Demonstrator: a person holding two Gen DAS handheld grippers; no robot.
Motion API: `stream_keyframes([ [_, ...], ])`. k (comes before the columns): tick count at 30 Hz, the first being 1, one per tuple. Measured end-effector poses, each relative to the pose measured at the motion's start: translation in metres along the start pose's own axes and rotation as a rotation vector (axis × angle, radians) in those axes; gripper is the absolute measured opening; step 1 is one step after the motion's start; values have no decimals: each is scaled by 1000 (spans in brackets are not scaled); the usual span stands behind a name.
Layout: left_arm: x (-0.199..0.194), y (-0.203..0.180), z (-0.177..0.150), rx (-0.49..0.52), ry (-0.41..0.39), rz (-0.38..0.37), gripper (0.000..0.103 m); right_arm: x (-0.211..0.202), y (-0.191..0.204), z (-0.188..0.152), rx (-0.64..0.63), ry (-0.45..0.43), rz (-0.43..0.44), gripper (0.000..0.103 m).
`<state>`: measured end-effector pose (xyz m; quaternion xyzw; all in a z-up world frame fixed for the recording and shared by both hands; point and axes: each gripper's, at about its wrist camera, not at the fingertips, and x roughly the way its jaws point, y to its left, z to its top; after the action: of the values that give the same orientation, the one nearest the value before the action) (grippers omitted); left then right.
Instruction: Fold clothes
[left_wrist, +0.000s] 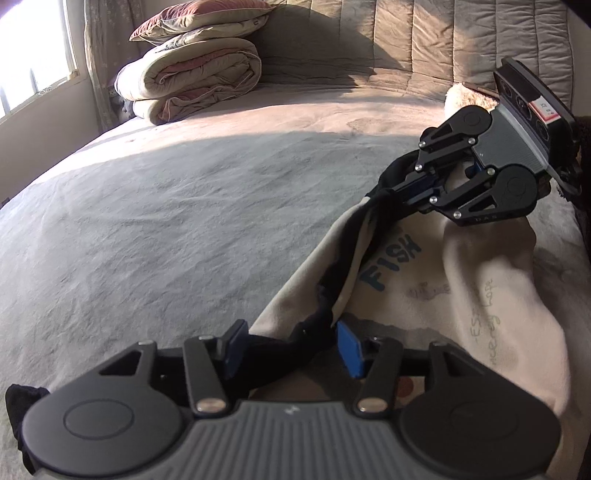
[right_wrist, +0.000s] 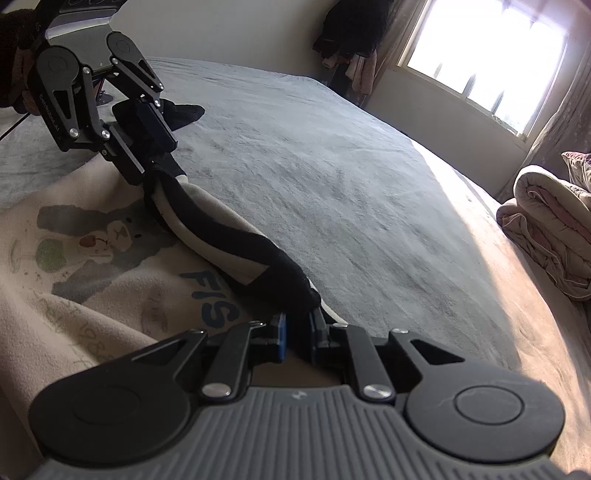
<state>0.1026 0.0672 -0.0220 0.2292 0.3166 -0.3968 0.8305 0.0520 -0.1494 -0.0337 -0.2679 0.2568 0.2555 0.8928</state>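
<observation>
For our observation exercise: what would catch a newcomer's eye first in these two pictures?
First, the cream printed top with a black hem, stretched between two grippers near the edge of a grey bed. The right gripper pinches the hem; the left gripper has its jaws apart around it. A folded quilt lies by the bright window.

A wide bed fills the room, covered in a grey plush spread, its near part in shade and its far part in sunlight. At ten o'clock in the left wrist view, folded beige-and-pink quilts are stacked with a pillow on top, against a padded quilted headboard. A bright window stands at one o'clock in the right wrist view, with a curtain beside it and dark clothes hanging on the pale wall.
</observation>
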Motion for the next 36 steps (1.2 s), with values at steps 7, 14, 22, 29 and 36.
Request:
stream_keyframes([
  [7, 6, -26, -12, 137, 75, 52, 45, -3, 14, 12, -158, -24, -26, 46],
  [14, 5, -43, -21, 203, 102, 143, 24, 11, 22, 17, -294, 50, -7, 46],
  [22, 1, -40, -24, 129, 40, 304, 3, 7, 29, 12, -300, 95, -31, 10],
  [29, 2, -3, -1, -83, -93, 465, 2, 17, 7, 35, -202, 35, -187, 9],
  [36, 45, 38, 27, -206, -89, 561, 2, 70, -26, 56, -112, 60, -261, 8],
])
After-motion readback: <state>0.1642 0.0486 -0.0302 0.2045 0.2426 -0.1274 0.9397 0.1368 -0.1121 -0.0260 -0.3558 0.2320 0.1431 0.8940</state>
